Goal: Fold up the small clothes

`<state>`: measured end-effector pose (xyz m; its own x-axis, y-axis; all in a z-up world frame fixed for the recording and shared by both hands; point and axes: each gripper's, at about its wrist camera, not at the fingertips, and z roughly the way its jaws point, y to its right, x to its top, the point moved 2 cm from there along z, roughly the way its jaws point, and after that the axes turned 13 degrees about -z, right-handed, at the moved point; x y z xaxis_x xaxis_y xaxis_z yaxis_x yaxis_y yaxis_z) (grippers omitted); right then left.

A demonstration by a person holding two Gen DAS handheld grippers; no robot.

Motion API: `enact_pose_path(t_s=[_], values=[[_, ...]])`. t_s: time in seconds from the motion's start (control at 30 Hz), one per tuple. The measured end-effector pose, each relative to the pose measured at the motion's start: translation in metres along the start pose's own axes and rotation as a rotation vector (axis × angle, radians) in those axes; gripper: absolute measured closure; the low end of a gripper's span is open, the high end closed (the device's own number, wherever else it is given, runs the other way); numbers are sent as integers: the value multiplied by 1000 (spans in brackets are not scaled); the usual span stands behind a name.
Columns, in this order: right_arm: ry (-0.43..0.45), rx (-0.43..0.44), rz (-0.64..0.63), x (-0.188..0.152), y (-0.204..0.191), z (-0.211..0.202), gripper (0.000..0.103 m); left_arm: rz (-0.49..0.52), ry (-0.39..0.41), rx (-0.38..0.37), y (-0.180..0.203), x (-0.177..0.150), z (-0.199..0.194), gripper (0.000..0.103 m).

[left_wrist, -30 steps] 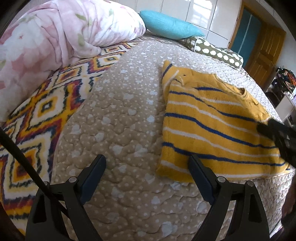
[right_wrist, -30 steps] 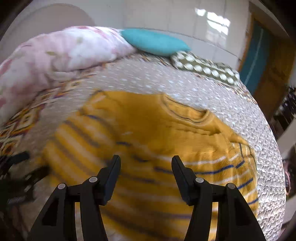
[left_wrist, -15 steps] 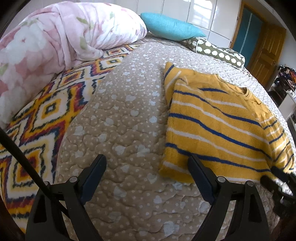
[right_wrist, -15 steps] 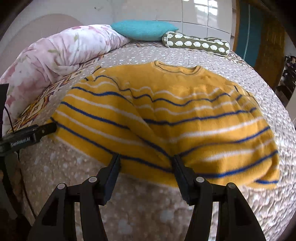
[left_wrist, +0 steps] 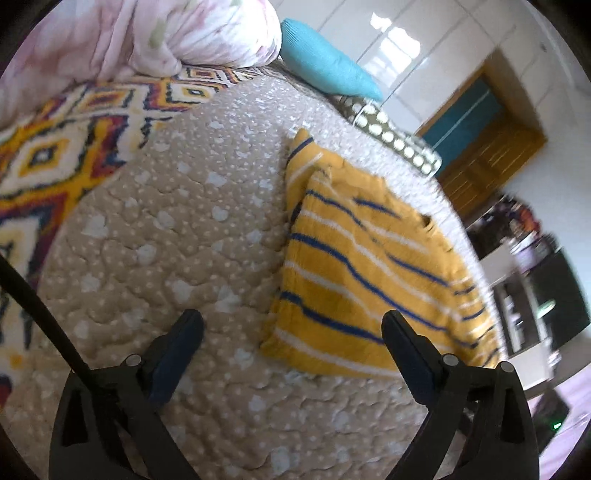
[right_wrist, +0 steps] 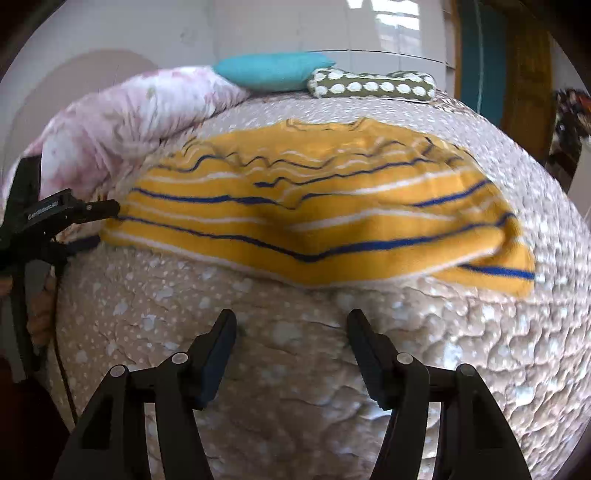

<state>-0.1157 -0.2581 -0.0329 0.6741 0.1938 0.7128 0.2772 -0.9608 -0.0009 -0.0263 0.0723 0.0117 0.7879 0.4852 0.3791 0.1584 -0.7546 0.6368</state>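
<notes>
A yellow sweater [left_wrist: 362, 266] with blue and white stripes lies partly folded on the beige quilted bedspread [left_wrist: 166, 236]; it also shows in the right wrist view [right_wrist: 314, 206]. My left gripper [left_wrist: 291, 328] is open and empty, just above the bedspread at the sweater's near left corner. It also shows at the left edge of the right wrist view [right_wrist: 92, 221]. My right gripper [right_wrist: 291, 321] is open and empty, hovering over the bedspread [right_wrist: 295, 350] a short way before the sweater's hem.
A pink floral duvet [left_wrist: 147, 33] and a patterned blanket [left_wrist: 62, 147] lie to the left. A teal pillow [right_wrist: 269, 70] and a spotted cushion [right_wrist: 369, 85] sit at the head of the bed. A door [left_wrist: 480, 136] and furniture stand to the right.
My right gripper has pulled back from above the sweater to the bedspread in front of its hem. My left gripper has tilted and turned right. The sweater lies where it was.
</notes>
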Motion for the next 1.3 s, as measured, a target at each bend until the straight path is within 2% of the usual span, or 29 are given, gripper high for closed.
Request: enact_pose_path(t_s=[0.2, 0.33, 0.43, 0.47, 0.5, 0.53, 0.57, 0.63, 0.67, 0.73, 0.8, 0.87, 0.97, 1.03, 1.17, 1.23, 1.3], values=[[33, 34, 7, 1, 2, -4, 37, -20, -39, 3, 13, 9, 15, 7], [127, 89, 2, 28, 9, -22, 37, -27, -62, -7, 21, 13, 29, 7], [167, 120, -21, 52, 10, -18, 38, -58, -78, -16, 27, 21, 41, 8], [167, 140, -21, 59, 9, -10, 45, -69, -86, -18, 28, 23, 44, 12], [160, 155, -19, 64, 8, -2, 56, -82, -90, 5, 29, 26, 47, 33], [141, 176, -13, 67, 8, 11, 61, -82, -98, 30, 30, 27, 49, 68], [115, 197, 0, 69, 9, 25, 69, -81, -122, 46, 31, 29, 52, 78], [29, 233, 41, 66, 14, 57, 70, -107, -159, 39, 32, 34, 54, 85], [16, 267, 79, 64, 20, 66, 70, -103, -163, 57, 35, 36, 53, 86], [44, 320, 144, 64, 31, 61, 73, -61, -150, 104, 49, 37, 50, 88], [63, 328, 159, 60, 38, 51, 73, 1, -122, 153, 71, 38, 46, 89], [100, 296, 142, 50, 46, 32, 73, 75, -89, 176, 101, 35, 39, 89], [167, 245, 127, 32, 66, 0, 71, 162, -64, 151, 156, 25, 33, 90], [220, 195, 159, 18, 91, -22, 71, 222, -65, 117, 200, 13, 37, 91], [311, 156, 328, -17, 149, -50, 71, 353, -119, 48, 283, -29, 59, 95], [336, 204, 460, -34, 179, -54, 68, 431, -175, 23, 322, -64, 78, 95], [348, 234, 542, -43, 201, -56, 68, 486, -223, 15, 346, -95, 97, 95]])
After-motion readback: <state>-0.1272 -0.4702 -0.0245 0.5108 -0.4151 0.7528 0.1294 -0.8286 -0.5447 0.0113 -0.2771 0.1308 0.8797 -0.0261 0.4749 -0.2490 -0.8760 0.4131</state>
